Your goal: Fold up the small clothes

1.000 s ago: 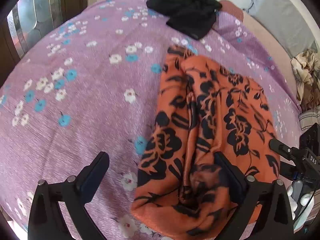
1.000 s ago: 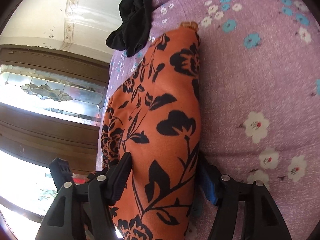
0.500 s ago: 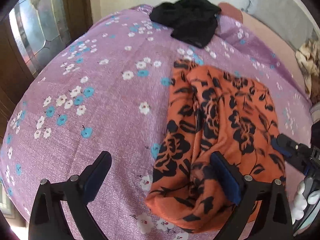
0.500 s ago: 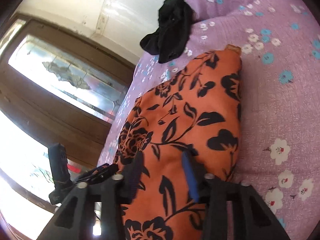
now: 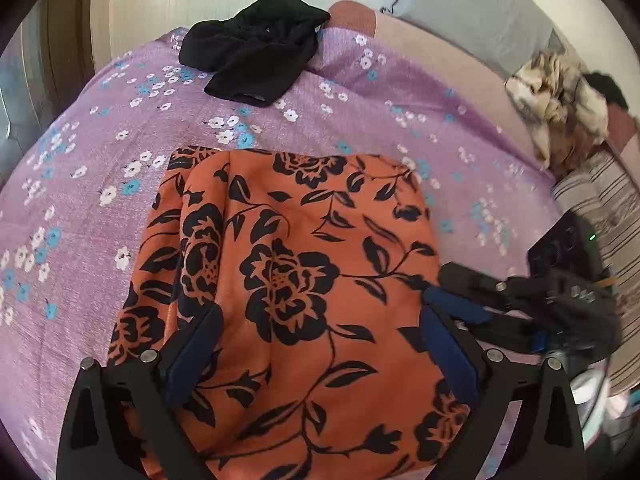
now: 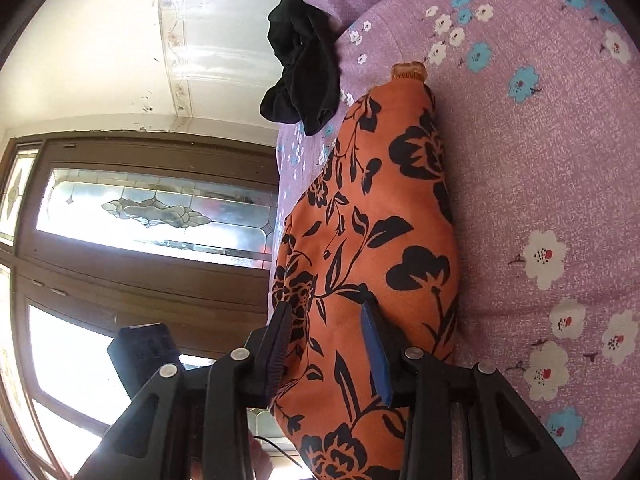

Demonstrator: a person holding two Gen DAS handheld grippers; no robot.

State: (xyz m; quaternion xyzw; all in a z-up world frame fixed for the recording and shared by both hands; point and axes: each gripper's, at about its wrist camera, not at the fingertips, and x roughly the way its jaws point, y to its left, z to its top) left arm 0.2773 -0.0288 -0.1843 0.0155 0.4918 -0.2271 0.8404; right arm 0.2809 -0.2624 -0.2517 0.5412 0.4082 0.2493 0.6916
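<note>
2 grippers: I hold both at the near end of the orange cloth with black flower print.
Garment place: it lies centre and lower centre of my left wrist view, flat on the purple flowered bedspread; in my right wrist view it runs up the middle.
Left gripper: fingers spread wide, one blue pad at each side over the cloth's near part; nothing pinched.
Right gripper: jaws narrowed around a raised ridge of the orange fabric; whether the pads truly bite I cannot tell.
Handling: I judge it light, soft and limp, so it will sag and slide off itself; best taken at corners or a doubled edge, not mid-panel.
Long axis: runs from the bottom of the frame toward the top, away from me, pointing at the black crumpled garment in the upper centre.
Far end: a narrow tan hem tip marks it.
Other heap: beige patterned cloth pile, upper right, well apart.
</note>
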